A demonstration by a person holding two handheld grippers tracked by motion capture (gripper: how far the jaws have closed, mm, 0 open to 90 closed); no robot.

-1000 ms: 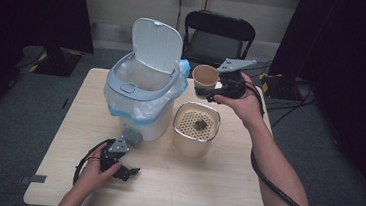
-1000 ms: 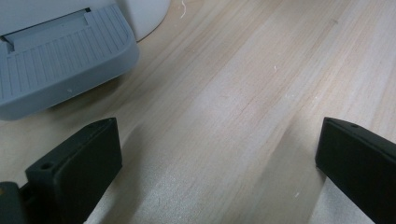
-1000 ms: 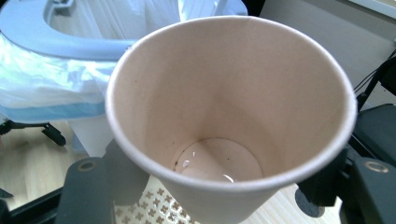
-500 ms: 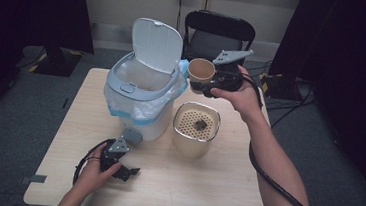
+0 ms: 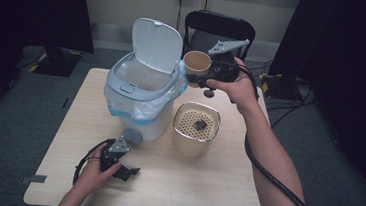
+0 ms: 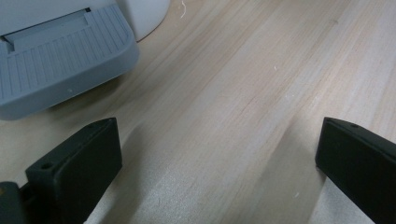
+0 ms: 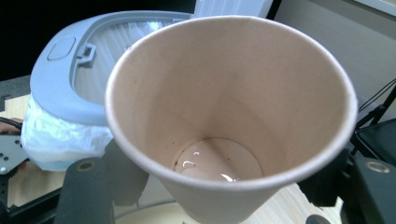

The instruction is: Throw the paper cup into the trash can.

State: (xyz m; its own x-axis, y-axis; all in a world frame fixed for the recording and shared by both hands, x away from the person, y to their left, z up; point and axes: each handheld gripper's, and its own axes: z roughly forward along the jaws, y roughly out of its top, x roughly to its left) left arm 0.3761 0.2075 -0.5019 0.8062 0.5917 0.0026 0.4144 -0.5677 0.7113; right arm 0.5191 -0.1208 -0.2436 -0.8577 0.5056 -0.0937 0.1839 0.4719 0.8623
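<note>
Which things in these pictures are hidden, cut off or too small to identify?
- Inside of the bin, high view: the white bag liner covers it, so its contents cannot be told.
- Dark lump in the strainer container, high view: too small to identify.
- Pedal, left gripper view: cut off at the left edge.
- Cup outside wall, right gripper view: cut off at the bottom edge, so the contact with the jaws is hidden.

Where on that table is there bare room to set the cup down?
The widest bare patch is the near right corner of the table, in front of the strainer pot. A narrower strip runs along the left edge beside the bin. The middle is crowded: bin and pot stand close together, and the left gripper rests by the bin's pedal.
</note>
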